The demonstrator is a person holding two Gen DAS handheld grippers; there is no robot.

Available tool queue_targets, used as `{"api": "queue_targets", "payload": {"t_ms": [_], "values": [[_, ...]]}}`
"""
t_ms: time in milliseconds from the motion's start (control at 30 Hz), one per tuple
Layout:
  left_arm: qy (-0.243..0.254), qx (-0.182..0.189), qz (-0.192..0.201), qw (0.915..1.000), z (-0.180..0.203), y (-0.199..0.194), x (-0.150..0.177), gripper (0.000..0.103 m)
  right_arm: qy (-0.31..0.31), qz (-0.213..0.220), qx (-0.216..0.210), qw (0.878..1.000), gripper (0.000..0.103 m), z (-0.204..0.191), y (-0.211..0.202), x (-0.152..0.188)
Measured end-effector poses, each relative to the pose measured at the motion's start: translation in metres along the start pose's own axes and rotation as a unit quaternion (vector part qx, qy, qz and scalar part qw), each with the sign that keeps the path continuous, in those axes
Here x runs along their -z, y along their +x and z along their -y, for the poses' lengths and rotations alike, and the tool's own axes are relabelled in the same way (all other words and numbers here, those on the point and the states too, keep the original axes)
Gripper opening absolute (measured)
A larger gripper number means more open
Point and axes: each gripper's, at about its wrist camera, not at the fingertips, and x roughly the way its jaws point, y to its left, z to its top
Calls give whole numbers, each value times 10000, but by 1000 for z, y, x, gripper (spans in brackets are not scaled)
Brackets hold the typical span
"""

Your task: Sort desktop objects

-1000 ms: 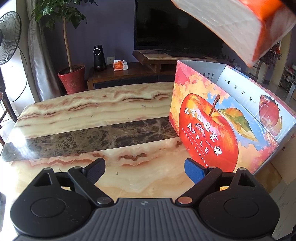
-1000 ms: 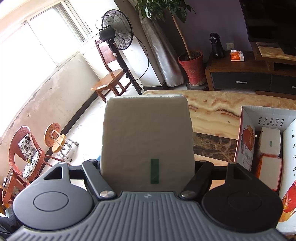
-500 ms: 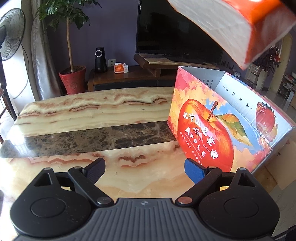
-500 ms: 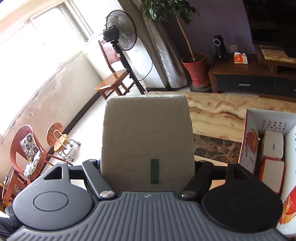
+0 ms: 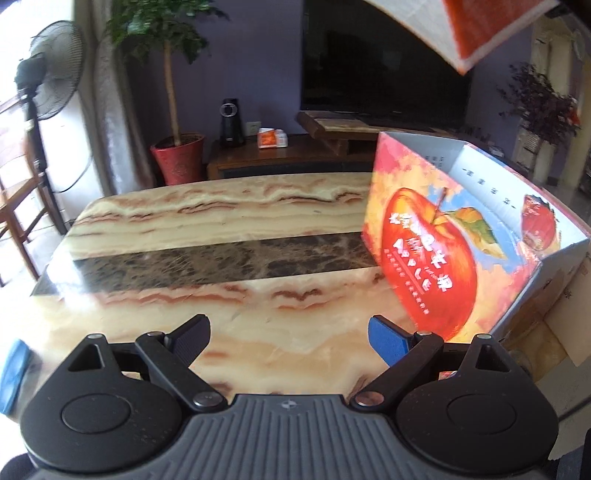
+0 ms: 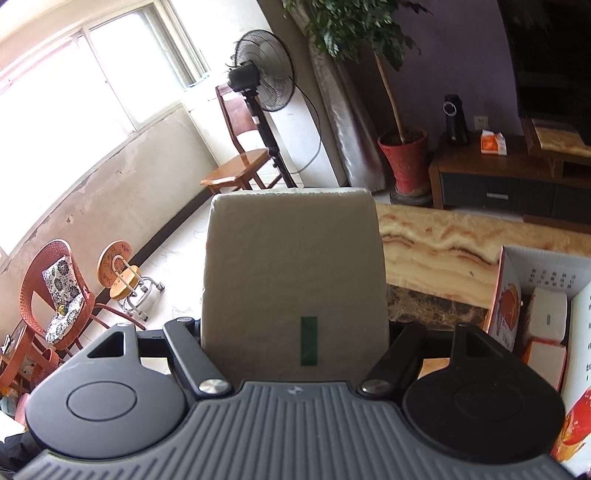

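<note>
My right gripper (image 6: 295, 325) is shut on a white tissue pack (image 6: 295, 266) with a green strip, held high above the marble table (image 6: 436, 240). The same pack, with its orange end, shows at the top right of the left wrist view (image 5: 461, 26). The open apple-print carton (image 5: 424, 258) stands on the right of the table. Its inside (image 6: 508, 299) holds a white pack (image 6: 548, 319) and an orange-edged pack (image 6: 546, 363). My left gripper (image 5: 288, 330) hovers open and empty over the table's near edge, left of the carton.
A blue object (image 5: 13, 369) lies at the table's near left edge. Beyond the table are a TV cabinet (image 5: 288, 158), a red plant pot (image 5: 179, 158) and a standing fan (image 5: 48, 92). Chairs (image 6: 59, 291) stand on the floor to the left.
The held pack has slid up and right in the left wrist view. In the right wrist view the carton has shifted toward the right edge. The left gripper stays open.
</note>
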Motion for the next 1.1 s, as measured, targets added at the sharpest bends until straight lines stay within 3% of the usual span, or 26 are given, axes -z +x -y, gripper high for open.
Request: {"api": "queue_targets", "payload": {"t_ms": [267,667,1100], "values": [[-531,-159,83,9984,-25,-34,17,93,-110,157,-94,9998,75,-25,-14,9],[-884,-303,451,9946,-38,-100,47,93,158,373,-421,9983,75,-74,-33,63],[-504,-133,998,9936,-20,-154,78,93,348,910,-523,9939,75,-121,-49,141]]}}
